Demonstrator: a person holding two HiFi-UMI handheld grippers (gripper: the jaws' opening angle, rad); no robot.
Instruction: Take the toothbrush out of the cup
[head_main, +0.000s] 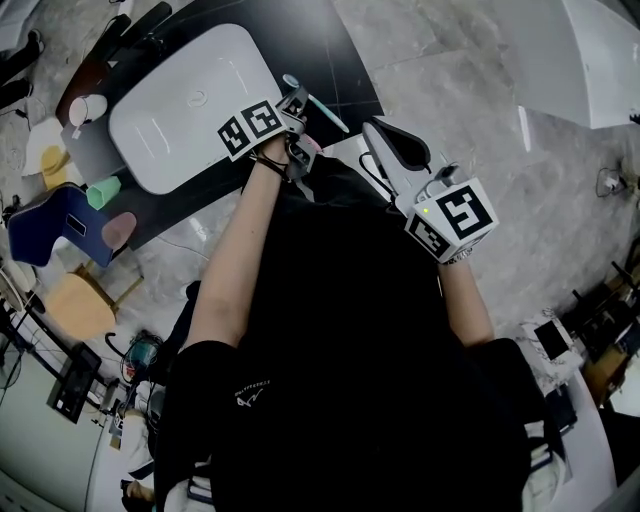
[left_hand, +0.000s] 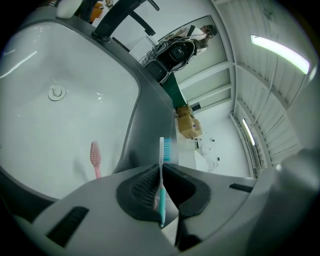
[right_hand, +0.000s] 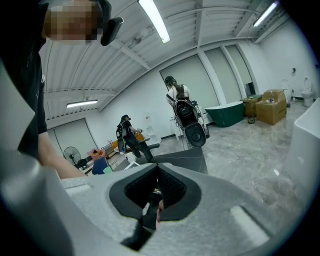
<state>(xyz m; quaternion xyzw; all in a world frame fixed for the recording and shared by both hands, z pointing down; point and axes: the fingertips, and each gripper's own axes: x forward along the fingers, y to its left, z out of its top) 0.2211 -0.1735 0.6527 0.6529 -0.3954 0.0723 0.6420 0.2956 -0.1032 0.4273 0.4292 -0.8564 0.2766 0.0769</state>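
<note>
Gripping, left claw: we have the left claw (left_hand: 161, 169) closed on the teal toothbrush (left_hand: 161, 186). The pads pinch its slim handle, and the bristle head pokes out beyond the tips.
Task thing: the toothbrush is clear of every cup, held in the air over the near edge of the sink basin (left_hand: 60, 130). We judge the lift-out done, with only a set-down left.
Right claw: the right claw (right_hand: 157, 172) is drawn together and held off to the side. We can name nothing gripped between its pads.
Risk, slip: the handle is thin and smooth-looking, and only a short stretch of it is caught. We think a jolt or a loosened grip could let it pivot or drop into the basin.
Risk, knock: the bristle end sticks out past the claw. A careless swing towards the basin wall or the black faucet (left_hand: 120, 15) could lever the brush out of the pads.
Basin contents: a pink toothbrush (left_hand: 95, 159) lies on the basin floor near the near wall, well apart from the drain (left_hand: 56, 92). We see no water.
Cups: past the basin's left end, by the dark surface (head_main: 330, 50), are a white cup (head_main: 88, 108), a green cup (head_main: 103, 190) and what looks like a pink one (head_main: 118, 230). Nothing shows standing in them. We cannot tell which one held the brush.
</note>
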